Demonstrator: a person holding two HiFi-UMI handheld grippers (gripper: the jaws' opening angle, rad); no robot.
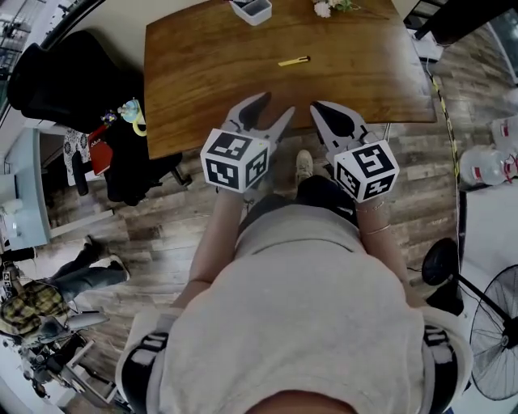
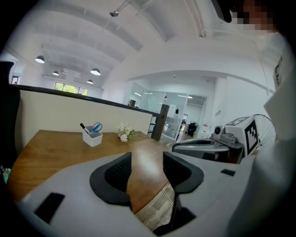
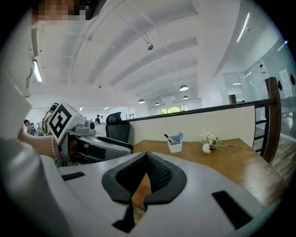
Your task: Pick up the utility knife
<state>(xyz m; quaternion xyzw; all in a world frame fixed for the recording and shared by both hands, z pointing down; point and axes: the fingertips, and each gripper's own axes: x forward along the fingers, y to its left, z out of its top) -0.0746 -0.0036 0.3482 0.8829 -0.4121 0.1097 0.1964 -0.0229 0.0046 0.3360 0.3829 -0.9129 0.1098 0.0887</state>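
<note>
Head view - the person is standing at the near edge of a wooden table (image 1: 202,81), holding 1 gripper in each hand, both pointing toward the tabletop

The utility knife (image 1: 294,61), yellow, is lying flat on the bare wood toward the far middle of the table, well apart from both grippers and touched by neither

The left gripper (image 1: 275,105) is hovering over the near edge of the table. Its 2 jaws are standing wide apart with nothing between them; in the left gripper view only wood and a strip of floor are showing through the gap

The right gripper (image 1: 320,109) is hovering just beside it, also at the near edge. In the right gripper view its jaws are meeting at the tips - closed, gripping nothing

A white pen cup (image 1: 252,10) holding blue scissors is sitting at the far edge, with a small bunch of flowers (image 1: 328,8) lying near it. A black chair (image 1: 61,77) is standing off the table's left end, and a fan (image 1: 494,340) is standing on the floor at lower right
</note>
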